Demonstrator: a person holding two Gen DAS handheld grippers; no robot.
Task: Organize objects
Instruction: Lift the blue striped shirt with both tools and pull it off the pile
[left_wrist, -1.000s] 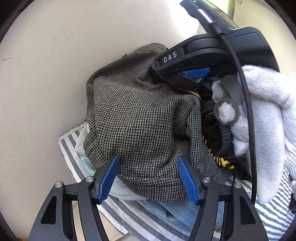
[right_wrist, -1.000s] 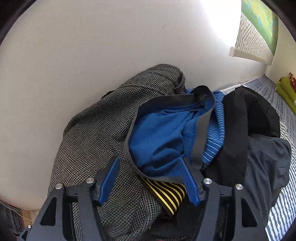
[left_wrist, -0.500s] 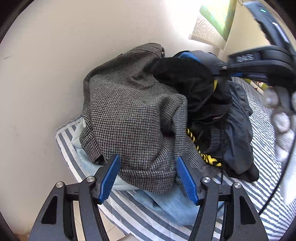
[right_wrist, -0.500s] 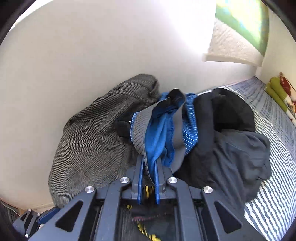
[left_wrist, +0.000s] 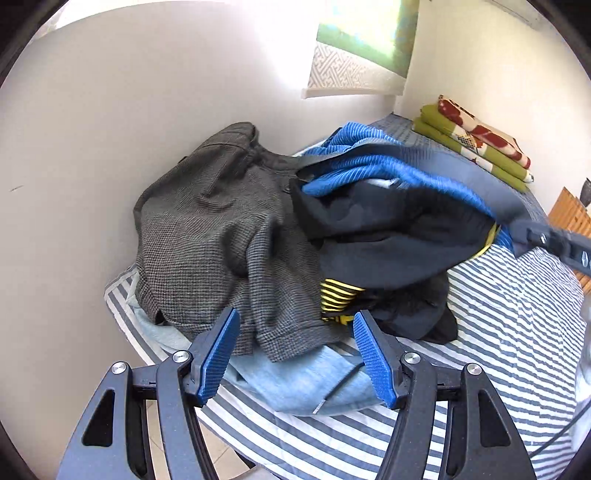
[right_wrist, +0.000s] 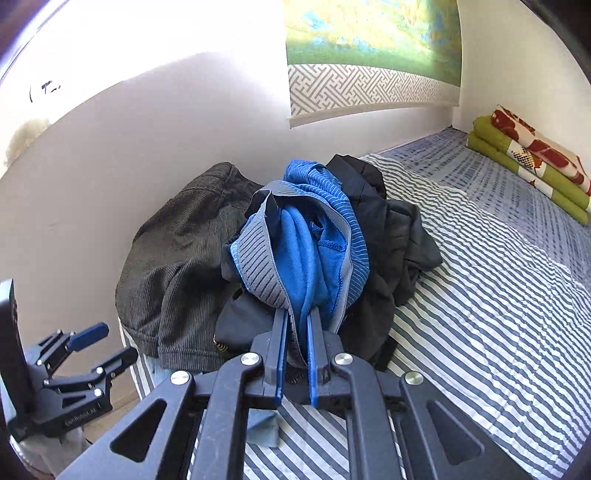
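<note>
A pile of clothes lies on a striped bed by the wall. A grey houndstooth jacket (left_wrist: 221, 236) sits at its left, also in the right wrist view (right_wrist: 177, 258). My right gripper (right_wrist: 297, 325) is shut on a blue garment with grey trim (right_wrist: 306, 240) and holds it stretched up off the pile; the garment also shows in the left wrist view (left_wrist: 388, 170). Dark garments (right_wrist: 391, 236) and a yellow-striped piece (left_wrist: 338, 295) lie under it. My left gripper (left_wrist: 295, 354) is open and empty, just in front of the jacket's hem and a light blue garment (left_wrist: 295, 376).
The striped bedsheet (right_wrist: 480, 314) stretches to the right. Folded green and red-patterned blankets (right_wrist: 528, 162) lie at the far end. A white wall runs behind the pile with a hanging scroll (right_wrist: 369, 55). The bed's edge and the floor are below the left gripper.
My right gripper closed on the blue garment and pulled back to the right, lifting it off the pile. My left gripper drew back from the jacket and stayed open.
</note>
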